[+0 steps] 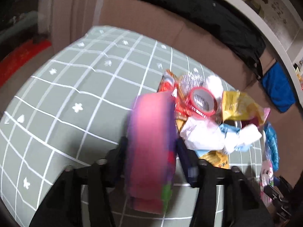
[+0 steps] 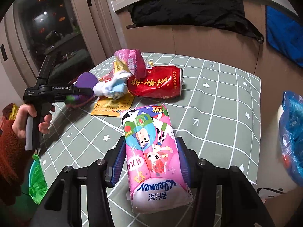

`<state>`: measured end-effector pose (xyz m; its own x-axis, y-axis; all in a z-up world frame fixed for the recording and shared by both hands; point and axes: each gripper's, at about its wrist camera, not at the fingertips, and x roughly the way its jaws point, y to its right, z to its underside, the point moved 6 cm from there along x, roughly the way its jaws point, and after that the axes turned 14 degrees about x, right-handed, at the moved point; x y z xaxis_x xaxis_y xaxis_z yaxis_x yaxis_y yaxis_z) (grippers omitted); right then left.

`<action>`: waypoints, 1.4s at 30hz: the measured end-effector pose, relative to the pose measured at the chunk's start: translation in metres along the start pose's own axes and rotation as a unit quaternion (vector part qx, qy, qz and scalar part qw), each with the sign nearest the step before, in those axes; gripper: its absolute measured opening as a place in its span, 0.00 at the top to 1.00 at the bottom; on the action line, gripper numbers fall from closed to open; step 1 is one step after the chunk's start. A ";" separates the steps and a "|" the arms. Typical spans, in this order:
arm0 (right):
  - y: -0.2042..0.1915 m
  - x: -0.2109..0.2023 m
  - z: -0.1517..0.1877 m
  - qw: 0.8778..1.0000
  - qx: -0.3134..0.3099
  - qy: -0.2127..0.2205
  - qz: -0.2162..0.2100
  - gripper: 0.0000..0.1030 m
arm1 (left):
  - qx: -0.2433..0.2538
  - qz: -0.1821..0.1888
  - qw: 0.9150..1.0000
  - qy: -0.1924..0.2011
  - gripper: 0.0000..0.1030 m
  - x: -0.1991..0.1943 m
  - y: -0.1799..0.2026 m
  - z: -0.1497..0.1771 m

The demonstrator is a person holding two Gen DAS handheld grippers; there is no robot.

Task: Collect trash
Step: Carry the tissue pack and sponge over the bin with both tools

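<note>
On a table covered by a grey-green cloth [image 2: 223,102] with a white grid and small white stars, a heap of trash sits toward the far side. Behind the table stands brown cardboard, with a black garment [image 2: 189,13] draped over its top edge.

The right gripper [image 2: 150,162] is clamped on a pink Kleenex tissue pack [image 2: 151,151] printed with cartoon figures, its blue pads pressing both long sides. The pack points away from the camera, its far end near a dented red drink can [image 2: 157,85] lying on its side.

The left gripper [image 1: 151,151] is clenched on a blurred pink and purple wrapper [image 1: 151,147]. In the right wrist view this gripper is seen from the side, held by a hand [image 2: 28,121] in a rust-coloured fleece sleeve, its tips at the left edge of the heap.

Next to the can lie a crumpled white and blue tissue wad [image 2: 111,88], a pink snack bag [image 2: 132,62] on top, and a yellow printed card [image 2: 113,106] flat beneath.

At the right edge hangs a blue plastic bag [image 2: 292,136]. Below the table's left edge is a green bag [image 2: 37,179].
</note>
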<state>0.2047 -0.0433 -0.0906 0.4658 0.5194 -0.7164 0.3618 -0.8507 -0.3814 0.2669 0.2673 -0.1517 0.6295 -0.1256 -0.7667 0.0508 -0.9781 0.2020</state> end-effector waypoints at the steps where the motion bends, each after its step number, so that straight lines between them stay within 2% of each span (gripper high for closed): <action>1: 0.000 -0.002 0.000 1.000 0.000 0.002 0.000 0.53 | 0.001 -0.012 1.000 0.008 0.63 -0.005 0.001 0.000; 2: 0.001 -0.004 -0.001 1.000 0.000 0.004 0.001 0.53 | 0.002 -0.023 1.000 0.020 0.66 -0.012 0.003 -0.001; 6: 0.004 -0.015 -0.001 1.000 0.000 0.015 0.004 0.53 | 0.009 -0.030 0.998 0.054 0.67 -0.037 0.011 -0.004; 9: 0.007 -0.023 -0.002 1.000 0.003 0.024 0.003 0.53 | 0.028 -0.050 0.996 0.074 0.67 -0.058 0.024 -0.005; 16: 0.012 -0.053 -0.007 0.998 0.009 0.056 0.003 0.53 | 0.076 -0.054 0.990 0.108 0.67 -0.107 0.081 0.009; 21: 0.017 -0.085 -0.012 0.996 0.011 0.088 0.011 0.53 | 0.121 -0.038 0.981 0.144 0.67 -0.144 0.141 0.020; 24: 0.023 -0.112 -0.015 0.993 0.013 0.115 0.021 0.53 | 0.145 -0.010 0.976 0.159 0.67 -0.160 0.179 0.023; 30: 0.041 -0.176 -0.021 0.982 0.020 0.177 0.055 0.53 | 0.194 0.039 0.961 0.192 0.67 -0.183 0.257 0.020; 35: 0.069 -0.222 -0.022 0.972 0.033 0.218 0.086 0.53 | 0.224 0.064 0.950 0.210 0.67 -0.187 0.312 0.018; 42: 0.105 -0.265 -0.021 0.958 0.049 0.255 0.121 0.53 | 0.251 0.088 0.943 0.199 0.67 -0.167 0.369 0.018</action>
<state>0.1362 -0.2684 0.0716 0.8692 0.2579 -0.4219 0.1282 -0.9416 -0.3115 0.1665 -0.0757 0.0398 0.8400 -0.3183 -0.4394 -0.3918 -0.9161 -0.0853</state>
